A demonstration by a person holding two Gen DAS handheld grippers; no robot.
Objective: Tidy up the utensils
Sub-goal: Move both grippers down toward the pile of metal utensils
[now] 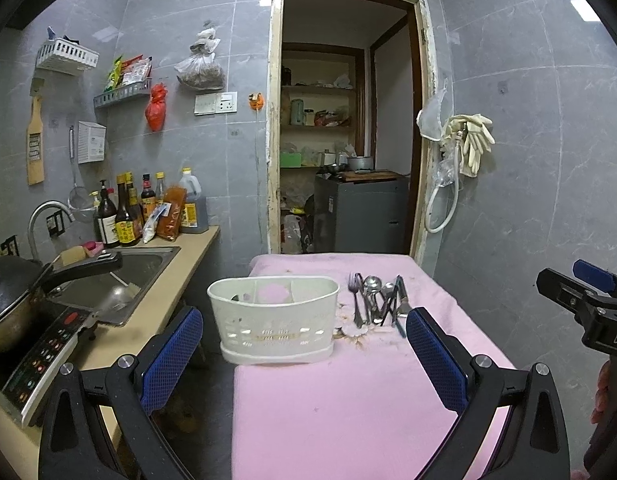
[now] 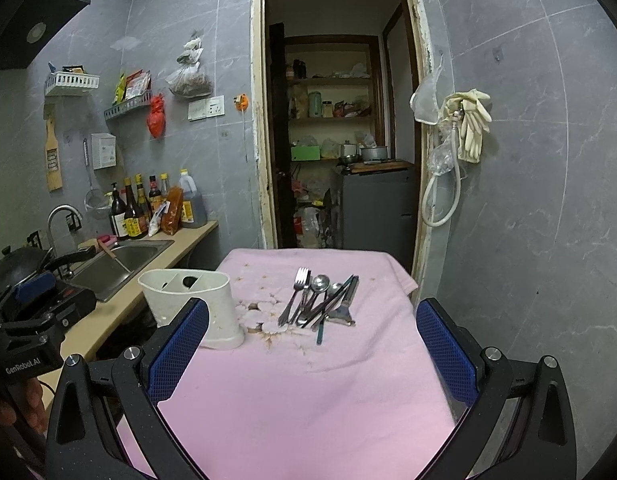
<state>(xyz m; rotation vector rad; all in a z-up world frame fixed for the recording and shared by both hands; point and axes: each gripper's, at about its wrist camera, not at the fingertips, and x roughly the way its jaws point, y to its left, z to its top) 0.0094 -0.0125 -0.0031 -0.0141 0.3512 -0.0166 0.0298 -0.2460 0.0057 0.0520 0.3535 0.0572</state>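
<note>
white caddy (image 1: 273, 320) sits by the table's (image 1: 348, 400) left edge, contents hard to make out. utensil pile (image 2: 322, 300) beside it. left gripper (image 1: 304, 356) and right gripper (image 2: 312, 356) both spread wide, holding nothing.

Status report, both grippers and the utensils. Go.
Left gripper open, empty. Right gripper open, empty. Utensils piled on pink cloth, beside white caddy. Nothing in the way.

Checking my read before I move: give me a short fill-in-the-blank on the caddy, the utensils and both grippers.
1. The utensils lie in a pile on the ____ cloth.
2. The caddy stands to the ____ of the pile.
3. Both the left hand-held gripper and the right hand-held gripper are ____ and hold nothing.
4. The fork lies at the pile's ____ edge.

Missing words: pink; left; open; left
</note>
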